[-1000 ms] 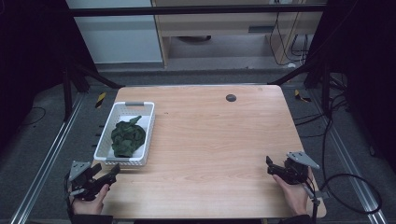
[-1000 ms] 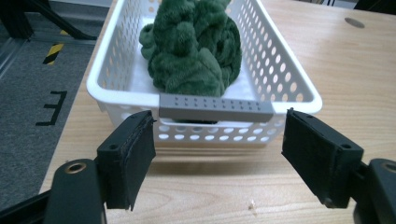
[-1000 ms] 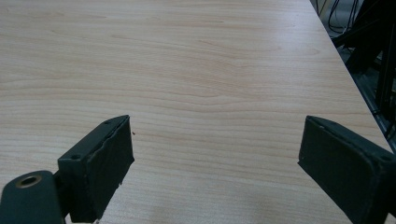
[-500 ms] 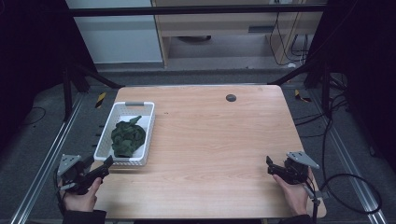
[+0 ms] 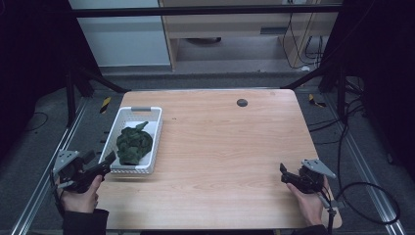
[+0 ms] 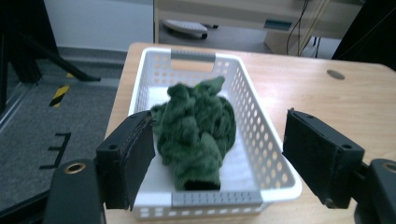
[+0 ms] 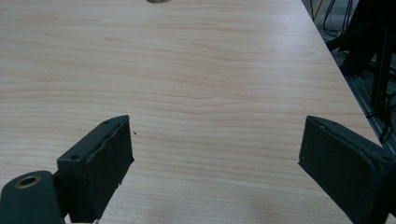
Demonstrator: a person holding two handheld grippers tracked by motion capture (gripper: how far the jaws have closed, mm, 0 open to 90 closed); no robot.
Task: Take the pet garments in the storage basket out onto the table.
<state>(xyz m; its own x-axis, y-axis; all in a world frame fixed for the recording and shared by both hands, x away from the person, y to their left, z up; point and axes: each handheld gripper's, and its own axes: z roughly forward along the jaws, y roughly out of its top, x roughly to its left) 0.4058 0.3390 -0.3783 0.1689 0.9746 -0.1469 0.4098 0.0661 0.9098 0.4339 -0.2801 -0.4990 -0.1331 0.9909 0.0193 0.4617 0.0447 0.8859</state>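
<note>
- Green cloth (image 5: 133, 146), crumpled into a heap, is pictured lying inside a white perforated basket (image 5: 152, 147) at the left side of the table (image 5: 225, 147).
- Left tongs (image 5: 100, 165) are held just short of the basket's near end, jaws wide apart and nothing between the pads; in the left gripper view the cloth (image 6: 196, 130) is framed between them, beyond the basket's near wall (image 6: 219, 198).
- Right tongs (image 5: 288, 177) are seen near the table's right front corner, jaws likewise apart over bare wood, well away from the basket.
- A clean pick is judged to call for the left tongs to be carried over the near rim, lowered onto the highest fold and closed on a thick bunch, so that the basket is not dragged along.
- How the cloth is folded underneath cannot be made out, nor whether it is one piece or several.
- A small dark round mark (image 5: 242, 103) at the table's far edge is too small to be identified.
- Dark surroundings leave the frame beside the table hard to read.
</note>
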